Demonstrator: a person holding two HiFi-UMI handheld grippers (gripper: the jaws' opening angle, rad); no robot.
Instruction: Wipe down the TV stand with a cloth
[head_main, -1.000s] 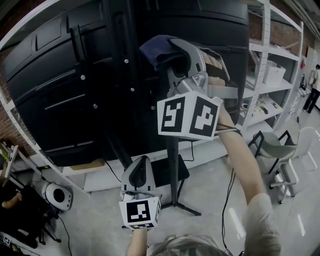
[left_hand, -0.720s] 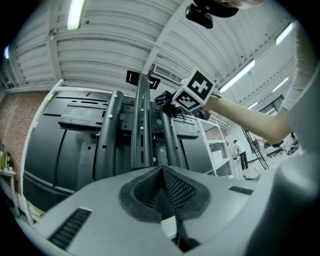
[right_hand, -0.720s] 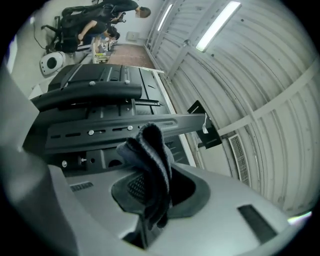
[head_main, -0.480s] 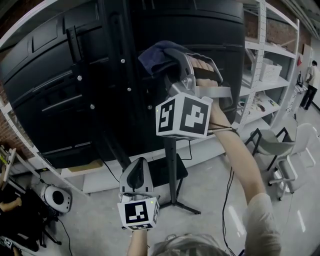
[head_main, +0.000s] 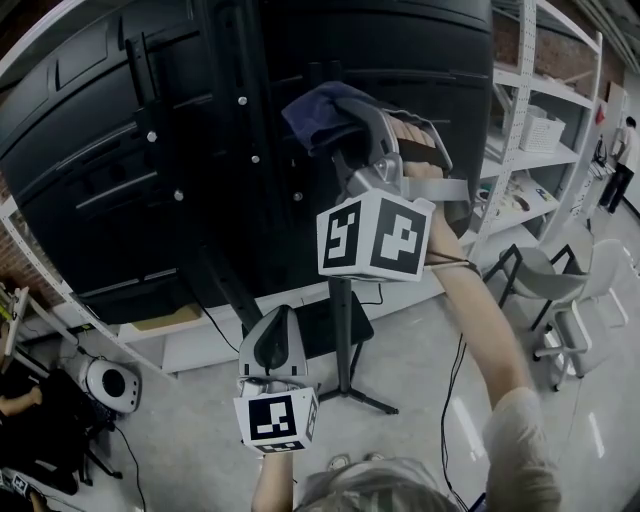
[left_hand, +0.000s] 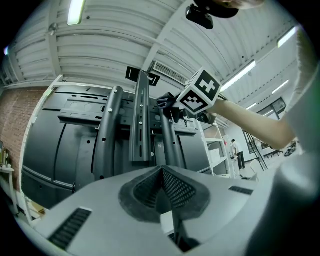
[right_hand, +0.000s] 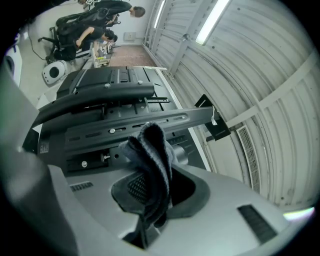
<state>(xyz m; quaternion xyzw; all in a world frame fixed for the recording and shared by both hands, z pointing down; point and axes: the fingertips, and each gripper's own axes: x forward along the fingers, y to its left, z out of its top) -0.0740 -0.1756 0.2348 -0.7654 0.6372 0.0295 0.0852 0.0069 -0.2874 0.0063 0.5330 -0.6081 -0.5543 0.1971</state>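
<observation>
— Grey workshop floor (head_main: 420, 360), white shelving (head_main: 520, 130) along the back wall. Where's the TV stand (head_main: 349, 385)?

— Mid-room. Its black post (head_main: 346, 310) rises from the floor and carries a big black TV (head_main: 130, 180), seen from behind, which spreads mostly to the left of the post.

— Start left of the post, then.

— Low down, just left of the post, the left gripper (head_main: 278, 318) points upward. In the left gripper view (left_hand: 162, 175) its two textured pads are pressed together with nothing between them.

— And at the post itself?

— High up it, the right gripper (head_main: 350, 120) is raised on an outstretched arm (head_main: 480, 310), clamped tight on a dark blue cloth (head_main: 318, 108). In the right gripper view (right_hand: 150, 185) the cloth (right_hand: 152, 150) bunches up out of the closed jaws, in front of the stand's slotted cross-bracket (right_hand: 125, 125).

— Is the cloth touching the stand?

— It lies up against the top of the post. How firmly it presses, I can't tell.

— Right of the post?

— The shelving, a pale chair (head_main: 560, 290) on the floor, and a person (head_main: 628, 150) standing well beyond, at the far edge.
</observation>
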